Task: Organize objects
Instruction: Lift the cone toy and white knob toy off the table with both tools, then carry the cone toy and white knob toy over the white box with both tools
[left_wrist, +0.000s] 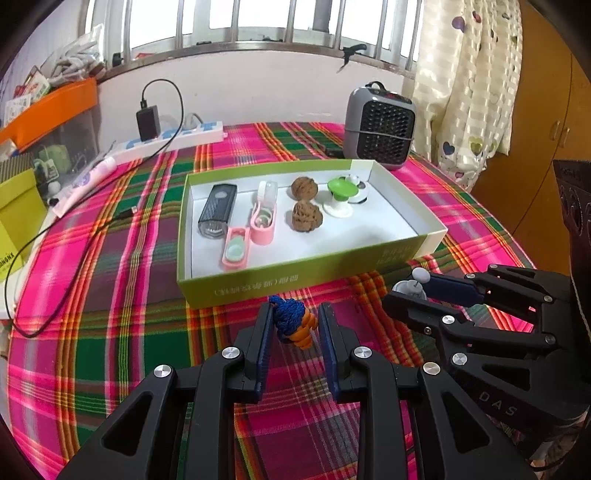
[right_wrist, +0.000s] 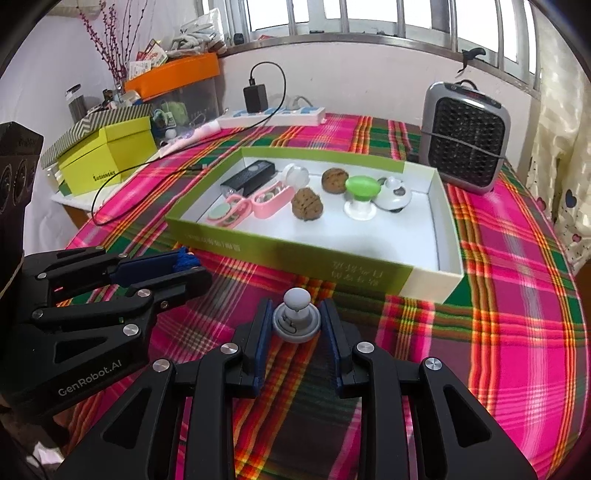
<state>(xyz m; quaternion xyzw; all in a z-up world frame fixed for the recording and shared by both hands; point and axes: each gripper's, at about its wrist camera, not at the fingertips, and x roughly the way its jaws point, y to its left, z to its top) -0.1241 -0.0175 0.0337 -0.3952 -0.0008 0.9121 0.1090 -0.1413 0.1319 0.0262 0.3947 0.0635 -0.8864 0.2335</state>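
Note:
A blue and orange knitted toy (left_wrist: 292, 322) sits between the pads of my left gripper (left_wrist: 295, 320), which is shut on it just in front of the green box (left_wrist: 295, 284). In the right wrist view my right gripper (right_wrist: 296, 318) is shut on a grey knob with a round head (right_wrist: 295, 317), low over the plaid cloth before the same box (right_wrist: 295, 254). The box holds a black lamp (left_wrist: 216, 210), two pink cases (left_wrist: 263, 218), two walnuts (left_wrist: 306, 216), a green-topped stand (left_wrist: 341, 194) and a white round gadget (right_wrist: 395, 194). Each gripper appears beside the other: the right gripper (left_wrist: 406, 288), the left gripper (right_wrist: 192, 266).
A grey heater (left_wrist: 380, 129) stands behind the box at the right. A white power strip (left_wrist: 173, 138) with a black charger and a long cable (left_wrist: 74, 266) lies at the back left. A yellow-green box (right_wrist: 107, 162) and an orange-lidded bin (right_wrist: 177, 74) crowd the left. A curtain (left_wrist: 469, 92) hangs at the right.

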